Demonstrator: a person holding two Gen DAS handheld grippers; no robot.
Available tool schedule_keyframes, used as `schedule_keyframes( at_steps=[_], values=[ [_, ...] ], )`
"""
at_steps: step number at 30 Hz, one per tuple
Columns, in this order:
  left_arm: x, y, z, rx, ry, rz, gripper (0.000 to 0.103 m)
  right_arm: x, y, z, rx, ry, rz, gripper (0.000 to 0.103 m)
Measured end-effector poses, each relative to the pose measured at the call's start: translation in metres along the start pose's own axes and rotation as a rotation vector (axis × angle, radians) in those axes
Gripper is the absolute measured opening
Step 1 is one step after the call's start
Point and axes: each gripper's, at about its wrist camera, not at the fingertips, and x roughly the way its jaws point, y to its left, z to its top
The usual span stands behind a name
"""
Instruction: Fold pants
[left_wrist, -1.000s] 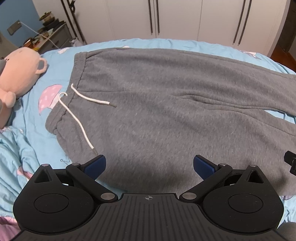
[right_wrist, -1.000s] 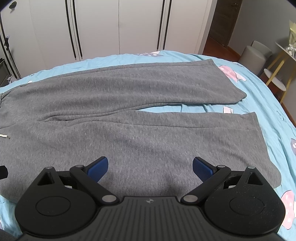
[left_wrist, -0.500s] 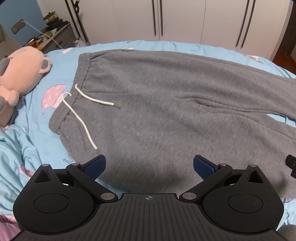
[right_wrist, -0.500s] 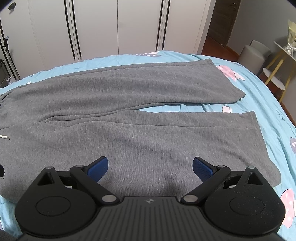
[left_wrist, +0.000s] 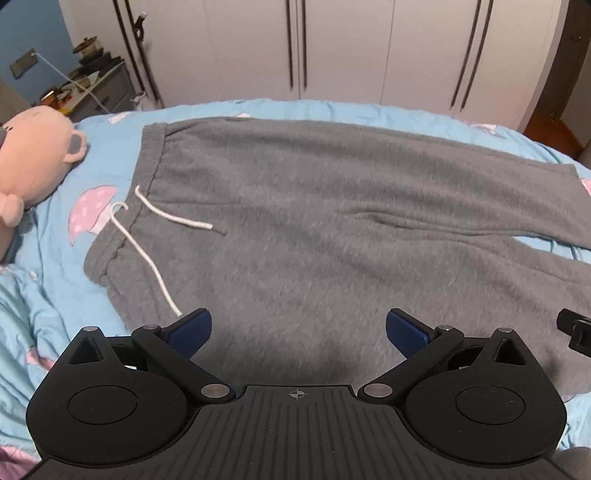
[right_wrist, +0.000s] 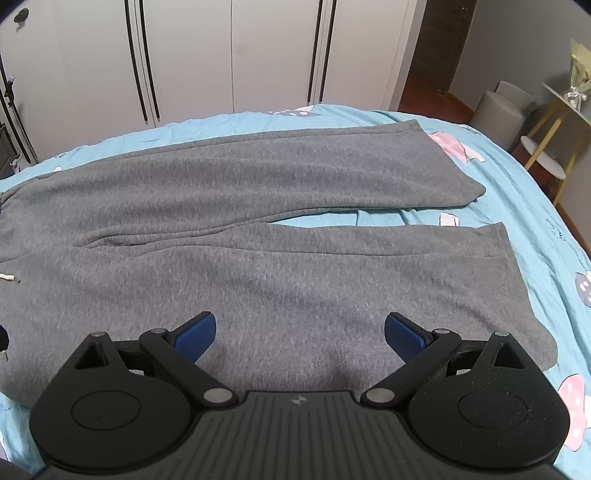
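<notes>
Left gripper (left_wrist: 298, 328) has drawn back from the waistband (left_wrist: 147, 177); both it and right gripper (right_wrist: 300, 329) remain spread wide and empty above the unfolded pants (right_wrist: 258, 266), folding not begun.

The pants (right_wrist: 258, 236) are grey fleecy cloth, matt and slightly fuzzy, with a white woven drawstring (left_wrist: 147, 254); the bedsheet (right_wrist: 535, 206) is smooth pale-blue cotton-like cloth, lightly creased; the plush toy (left_wrist: 29, 162) is soft pink pile. Both the left gripper (left_wrist: 298, 330) and right gripper (right_wrist: 300, 332) are matt black plastic with ribbed bodies, dull metal pivot pins and textured blue pads (right_wrist: 404, 334); the wardrobe doors (left_wrist: 340, 48) look smooth, satin white.
</notes>
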Motion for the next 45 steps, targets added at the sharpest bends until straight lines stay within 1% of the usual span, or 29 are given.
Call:
schedule_keyframes(
  at_steps=[6, 11, 14, 20, 22, 24, 25, 27, 29, 31, 32, 34, 35, 36, 37, 38, 40, 41, 43, 44, 45],
  values=[
    [0.009, -0.008, 0.001, 0.035, -0.021, 0.041, 0.103, 0.005, -0.001, 0.001, -0.012, -0.003, -0.025, 0.098],
    [0.02, -0.013, 0.006, 0.031, -0.004, 0.037, 0.103, 0.018, -0.003, 0.001, -0.016, -0.019, -0.019, 0.098],
    [0.027, -0.017, 0.01, 0.023, -0.003, 0.058, 0.103, 0.028, -0.005, 0.004, -0.01, -0.026, -0.002, 0.098],
    [0.038, -0.025, 0.022, -0.007, -0.001, 0.059, 0.103, 0.053, -0.011, 0.013, 0.017, -0.005, 0.017, 0.098],
    [0.044, -0.027, 0.03, -0.035, -0.011, 0.062, 0.103, 0.061, -0.016, 0.016, 0.028, 0.001, 0.031, 0.098],
    [0.053, -0.029, 0.041, -0.078, -0.032, 0.083, 0.103, 0.071, -0.024, 0.025, 0.044, 0.004, 0.047, 0.098],
    [0.059, -0.031, 0.049, -0.102, -0.045, 0.105, 0.103, 0.075, -0.03, 0.032, 0.057, 0.003, 0.047, 0.097],
    [0.073, -0.035, 0.064, -0.144, -0.097, 0.148, 0.103, 0.082, -0.043, 0.051, 0.093, -0.016, 0.043, 0.095],
    [0.091, -0.039, 0.076, -0.153, -0.154, 0.195, 0.103, 0.094, -0.062, 0.081, 0.155, -0.027, 0.026, 0.089],
    [0.108, -0.04, 0.077, -0.181, -0.217, 0.218, 0.103, 0.11, -0.083, 0.114, 0.249, -0.012, 0.033, 0.071],
    [0.119, -0.039, 0.075, -0.198, -0.225, 0.217, 0.103, 0.119, -0.092, 0.128, 0.291, -0.001, 0.04, 0.066],
    [0.139, -0.037, 0.072, -0.201, -0.203, 0.188, 0.103, 0.147, -0.108, 0.164, 0.375, 0.035, 0.035, 0.043],
    [0.149, -0.037, 0.073, -0.186, -0.183, 0.171, 0.103, 0.159, -0.112, 0.178, 0.396, 0.038, 0.026, 0.04],
    [0.157, -0.037, 0.073, -0.169, -0.17, 0.166, 0.103, 0.176, -0.115, 0.195, 0.41, 0.036, 0.014, 0.039],
    [0.163, -0.036, 0.073, -0.165, -0.173, 0.167, 0.103, 0.19, -0.116, 0.208, 0.417, 0.042, -0.007, 0.038],
    [0.166, -0.035, 0.072, -0.17, -0.193, 0.169, 0.103, 0.204, -0.116, 0.219, 0.425, 0.057, -0.022, 0.038],
    [0.168, -0.031, 0.072, -0.191, -0.244, 0.166, 0.103, 0.238, -0.115, 0.241, 0.464, 0.113, -0.015, 0.038],
    [0.17, -0.027, 0.071, -0.206, -0.269, 0.153, 0.103, 0.256, -0.116, 0.252, 0.498, 0.139, -0.003, 0.038],
    [0.176, -0.023, 0.072, -0.235, -0.28, 0.12, 0.103, 0.284, -0.117, 0.269, 0.551, 0.187, -0.012, 0.038],
    [0.181, -0.021, 0.073, -0.253, -0.274, 0.103, 0.103, 0.296, -0.117, 0.277, 0.568, 0.203, -0.034, 0.038],
    [0.184, -0.019, 0.074, -0.265, -0.272, 0.089, 0.103, 0.306, -0.116, 0.287, 0.573, 0.199, -0.063, 0.038]
  ],
)
